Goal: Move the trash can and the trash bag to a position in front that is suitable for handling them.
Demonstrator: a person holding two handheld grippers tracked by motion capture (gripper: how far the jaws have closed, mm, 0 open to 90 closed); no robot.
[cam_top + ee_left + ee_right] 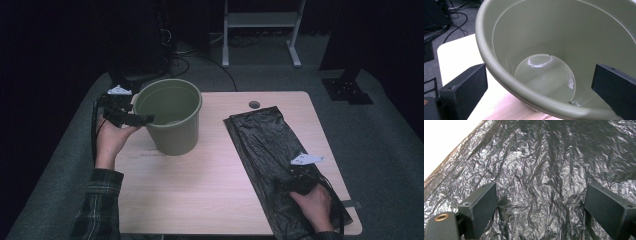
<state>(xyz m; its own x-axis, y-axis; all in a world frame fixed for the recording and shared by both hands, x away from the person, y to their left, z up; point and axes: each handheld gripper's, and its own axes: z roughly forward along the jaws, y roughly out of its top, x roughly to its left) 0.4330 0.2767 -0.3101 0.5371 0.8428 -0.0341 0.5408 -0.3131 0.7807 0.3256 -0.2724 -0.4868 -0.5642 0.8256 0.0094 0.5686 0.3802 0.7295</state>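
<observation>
Surface: pale wood, seen whole from the high view, with dark floor around it.
Bucket: olive green, upright, on the far left part of the surface.
Bag: black crinkled plastic, lying flat on the right side, running from far to the near edge, well apart from the bucket.
Left claw: held at the bucket's left rim.
Left gripper view: jaws spread wide, one outside the rim, the other over the inside; it shows the bucket interior, a bare round bottom with glare.
Right claw: low over the near part of the bag.
Right gripper view: jaws spread wide with the bag lying creased between them, nothing pinched; a strip of surface shows at upper left.
</observation>
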